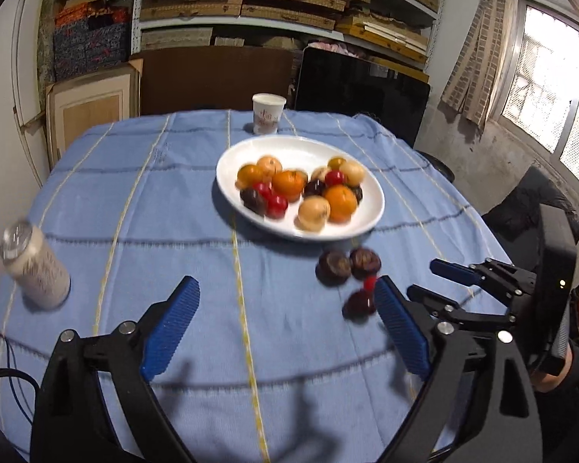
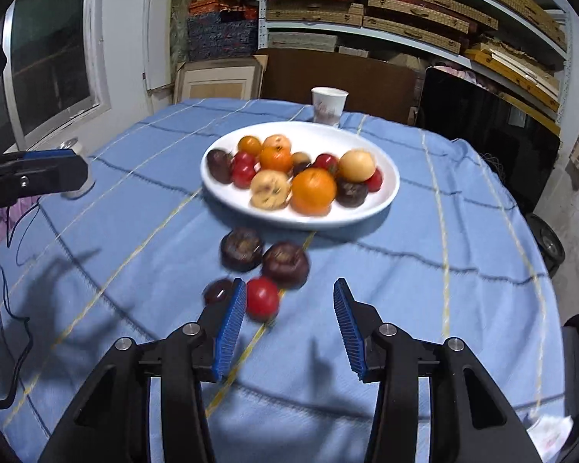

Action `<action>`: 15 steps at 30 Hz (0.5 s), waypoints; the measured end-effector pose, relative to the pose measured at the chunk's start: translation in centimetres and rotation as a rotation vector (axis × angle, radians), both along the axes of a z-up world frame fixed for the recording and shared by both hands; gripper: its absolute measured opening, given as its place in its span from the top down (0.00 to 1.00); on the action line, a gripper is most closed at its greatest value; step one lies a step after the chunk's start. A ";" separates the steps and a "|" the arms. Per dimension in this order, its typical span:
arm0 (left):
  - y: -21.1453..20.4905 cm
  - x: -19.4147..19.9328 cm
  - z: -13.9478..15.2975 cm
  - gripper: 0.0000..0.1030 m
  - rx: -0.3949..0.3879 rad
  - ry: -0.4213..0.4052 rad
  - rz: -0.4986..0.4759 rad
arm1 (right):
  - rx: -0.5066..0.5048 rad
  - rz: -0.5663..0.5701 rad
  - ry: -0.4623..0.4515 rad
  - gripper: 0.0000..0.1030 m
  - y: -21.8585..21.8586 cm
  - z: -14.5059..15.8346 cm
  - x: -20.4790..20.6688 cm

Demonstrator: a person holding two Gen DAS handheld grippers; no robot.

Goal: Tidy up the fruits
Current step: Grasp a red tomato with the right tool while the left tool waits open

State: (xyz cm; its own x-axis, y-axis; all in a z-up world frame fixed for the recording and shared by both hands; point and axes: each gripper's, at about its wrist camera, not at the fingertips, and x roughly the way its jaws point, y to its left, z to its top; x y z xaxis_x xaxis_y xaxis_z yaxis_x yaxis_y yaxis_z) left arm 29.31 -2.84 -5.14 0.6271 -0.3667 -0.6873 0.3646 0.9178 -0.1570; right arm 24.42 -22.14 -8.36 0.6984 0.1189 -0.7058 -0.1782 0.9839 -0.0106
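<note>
A white oval plate point(image 1: 370, 212) point(image 2: 386, 193) holds several oranges, red, tan and dark purple fruits. In front of it on the blue cloth lie two dark purple fruits point(image 1: 347, 264) point(image 2: 264, 256), a third dark one point(image 1: 359, 304) point(image 2: 217, 290) and a small red fruit point(image 1: 369, 282) point(image 2: 262, 298). My left gripper point(image 1: 285, 301) is open and empty above the cloth, left of the loose fruits. My right gripper point(image 2: 291, 301) is open and empty, its left finger beside the red fruit; it also shows in the left wrist view point(image 1: 436, 277).
A paper cup point(image 1: 268, 113) point(image 2: 329, 106) stands behind the plate. A white jar with a clear lid point(image 1: 33, 264) stands at the table's left. Shelves of boxes, a cardboard panel and a dark screen stand behind the table. A cable hangs at the left edge.
</note>
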 end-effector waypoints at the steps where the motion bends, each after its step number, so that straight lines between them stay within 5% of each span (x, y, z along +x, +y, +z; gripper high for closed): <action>1: 0.4 -0.6 -0.5 0.12 -0.005 0.013 0.004 | 0.017 -0.005 0.010 0.54 0.0 -0.4 0.1; 5: 1.2 -2.2 -2.2 0.12 0.001 0.045 0.025 | 0.109 -0.058 0.062 0.54 -0.4 -1.6 1.7; 15: 1.5 -3.2 -2.6 0.12 0.003 0.050 0.021 | 0.127 -0.079 0.072 0.54 -0.1 -2.7 3.9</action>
